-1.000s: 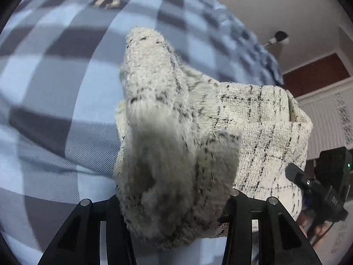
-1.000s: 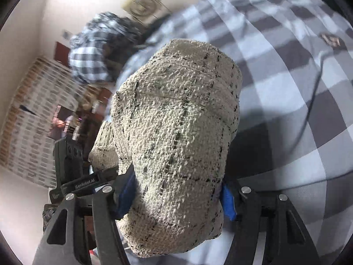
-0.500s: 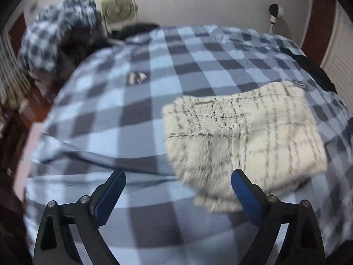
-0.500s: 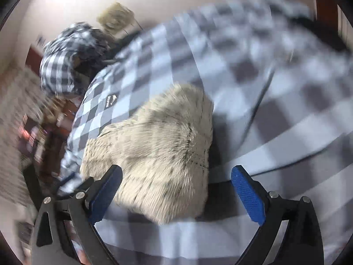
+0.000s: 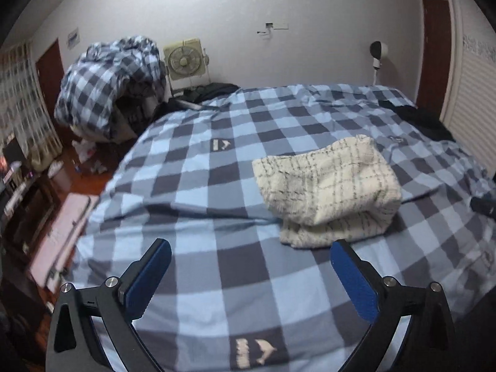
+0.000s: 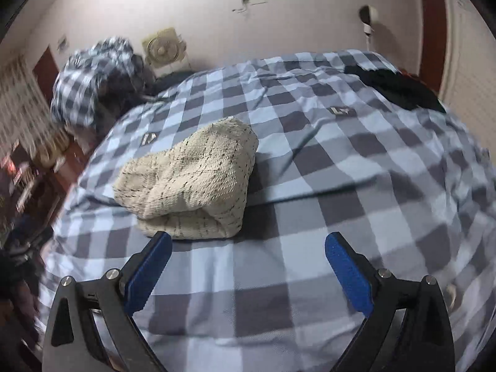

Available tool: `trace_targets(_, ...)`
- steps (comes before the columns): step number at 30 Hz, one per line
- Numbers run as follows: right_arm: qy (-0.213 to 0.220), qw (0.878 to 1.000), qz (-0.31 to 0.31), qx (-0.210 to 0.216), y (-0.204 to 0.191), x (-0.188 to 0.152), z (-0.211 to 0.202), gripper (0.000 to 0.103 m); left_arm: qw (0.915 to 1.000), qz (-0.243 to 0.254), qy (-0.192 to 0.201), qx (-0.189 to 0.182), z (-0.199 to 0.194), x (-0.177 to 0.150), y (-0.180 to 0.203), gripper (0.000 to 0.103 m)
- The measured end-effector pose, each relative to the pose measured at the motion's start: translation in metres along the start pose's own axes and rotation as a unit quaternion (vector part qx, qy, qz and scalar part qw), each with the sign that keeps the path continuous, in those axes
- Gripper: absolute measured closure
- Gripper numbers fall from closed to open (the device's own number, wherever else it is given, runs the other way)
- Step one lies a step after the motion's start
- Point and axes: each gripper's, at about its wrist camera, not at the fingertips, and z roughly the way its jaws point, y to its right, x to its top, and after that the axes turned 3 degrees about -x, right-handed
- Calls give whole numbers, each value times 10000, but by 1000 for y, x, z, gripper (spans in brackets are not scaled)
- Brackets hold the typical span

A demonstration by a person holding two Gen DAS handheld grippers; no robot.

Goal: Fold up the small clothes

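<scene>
A cream knitted garment (image 5: pixel 328 186) with thin black check lines lies folded in a thick bundle on the blue-and-grey checked bed cover (image 5: pixel 217 186). It also shows in the right wrist view (image 6: pixel 192 179). My left gripper (image 5: pixel 251 266) is open and empty, held above the bed, with the bundle ahead and to the right. My right gripper (image 6: pixel 248 257) is open and empty, with the bundle just ahead of its left finger (image 6: pixel 148 269).
A heap of checked bedding (image 5: pixel 108 86) and a box fan (image 5: pixel 186 62) stand at the far left by the wall. Dark clothes (image 6: pixel 393 86) lie on the bed's far right. A pink case (image 5: pixel 62 217) and clutter sit on the floor left of the bed.
Both grippers were shut on the garment a second ago. They have let it go, opened, and pulled back from the bundle, which now lies on the bed.
</scene>
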Motion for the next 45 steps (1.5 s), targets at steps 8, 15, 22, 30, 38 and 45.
trace_targets(8,-68,9973,-621,-376,-27,-2,26,5,10000,71,28,16,8,2,6,0)
trace_targets(15,-200,9904,-1290,-463,-50,-7,47,6,9993,-167,-271,-172,27,4,0,0)
trace_targets(22,-152,9850,-1633,-540,-62,-16,38,6,9976,-415,-487,-279,37,3,-6,0)
trace_targets(30,-142,9866,-1532,-543,-56,-15,32,6,9985,-262,-461,-111,35,1,-3,0)
trace_targets(38,-138,9867,-1527,-544,-55,-15,31,5,9993,-62,-376,26,32,2,2,0)
trace_targets(45,-182,9876,-1459,-544,-53,-15,29,6,9995,15,-311,-19,29,3,4,0)
